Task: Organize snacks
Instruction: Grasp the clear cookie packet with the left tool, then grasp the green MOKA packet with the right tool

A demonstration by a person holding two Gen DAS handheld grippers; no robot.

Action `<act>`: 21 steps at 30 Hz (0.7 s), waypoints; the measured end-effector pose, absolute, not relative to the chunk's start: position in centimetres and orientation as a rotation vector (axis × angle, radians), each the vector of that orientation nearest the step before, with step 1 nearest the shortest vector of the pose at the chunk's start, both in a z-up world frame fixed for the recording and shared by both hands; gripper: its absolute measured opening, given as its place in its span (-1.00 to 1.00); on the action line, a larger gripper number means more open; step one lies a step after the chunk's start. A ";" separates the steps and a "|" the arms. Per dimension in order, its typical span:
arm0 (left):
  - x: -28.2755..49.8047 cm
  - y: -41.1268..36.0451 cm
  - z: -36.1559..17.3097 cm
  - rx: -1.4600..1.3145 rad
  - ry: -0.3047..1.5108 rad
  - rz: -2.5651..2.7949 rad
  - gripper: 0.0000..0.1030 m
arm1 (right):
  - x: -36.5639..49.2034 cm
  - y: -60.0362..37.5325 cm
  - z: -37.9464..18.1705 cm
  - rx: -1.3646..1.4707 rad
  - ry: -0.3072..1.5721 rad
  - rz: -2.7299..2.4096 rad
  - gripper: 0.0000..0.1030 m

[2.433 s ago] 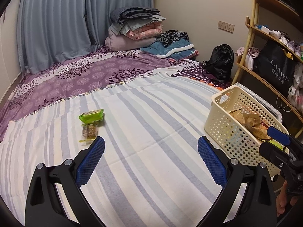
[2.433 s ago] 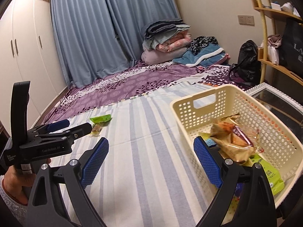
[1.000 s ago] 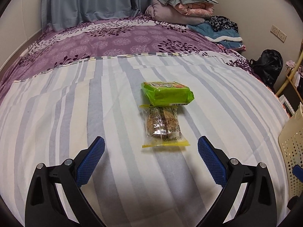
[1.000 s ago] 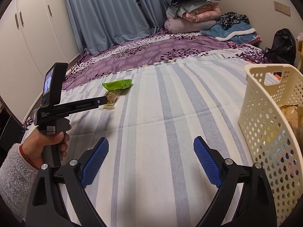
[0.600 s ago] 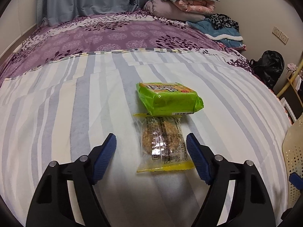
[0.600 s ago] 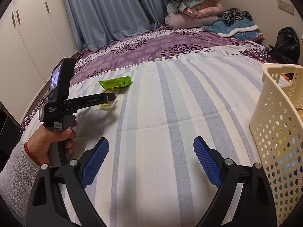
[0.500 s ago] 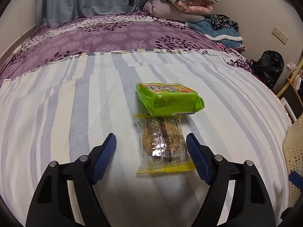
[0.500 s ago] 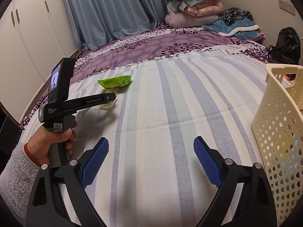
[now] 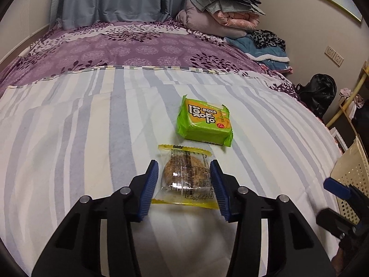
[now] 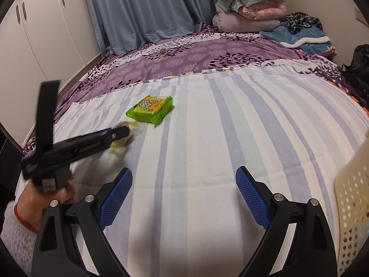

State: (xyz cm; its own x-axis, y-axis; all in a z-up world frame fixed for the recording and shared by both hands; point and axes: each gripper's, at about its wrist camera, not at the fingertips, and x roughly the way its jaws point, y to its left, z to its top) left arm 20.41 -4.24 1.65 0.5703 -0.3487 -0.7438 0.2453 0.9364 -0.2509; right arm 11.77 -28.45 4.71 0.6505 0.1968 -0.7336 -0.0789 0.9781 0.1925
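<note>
The left gripper [image 9: 184, 180] had its jaws closing around the clear-wrapped cookie [image 9: 185, 176] on the bed [image 9: 92, 138]; the green packet [image 9: 204, 122] lay just beyond. The right gripper [image 10: 184, 196] gaped empty.

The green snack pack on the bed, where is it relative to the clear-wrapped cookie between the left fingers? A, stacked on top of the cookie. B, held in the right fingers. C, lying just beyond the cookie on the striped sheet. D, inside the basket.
C: the green pack lies on the striped sheet just past the cookie, not on it.
</note>
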 end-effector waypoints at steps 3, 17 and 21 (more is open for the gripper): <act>19.4 -2.8 2.2 -0.142 0.887 -0.338 -0.18 | 13.9 -26.8 4.7 0.133 0.846 0.175 0.76; 17.5 1.1 2.6 -0.174 0.875 -0.305 -0.18 | 26.8 -20.7 2.0 0.195 0.955 0.201 0.76; 17.4 1.5 2.3 -0.178 0.882 -0.294 -0.15 | 28.2 -19.2 1.3 0.136 0.962 0.177 0.76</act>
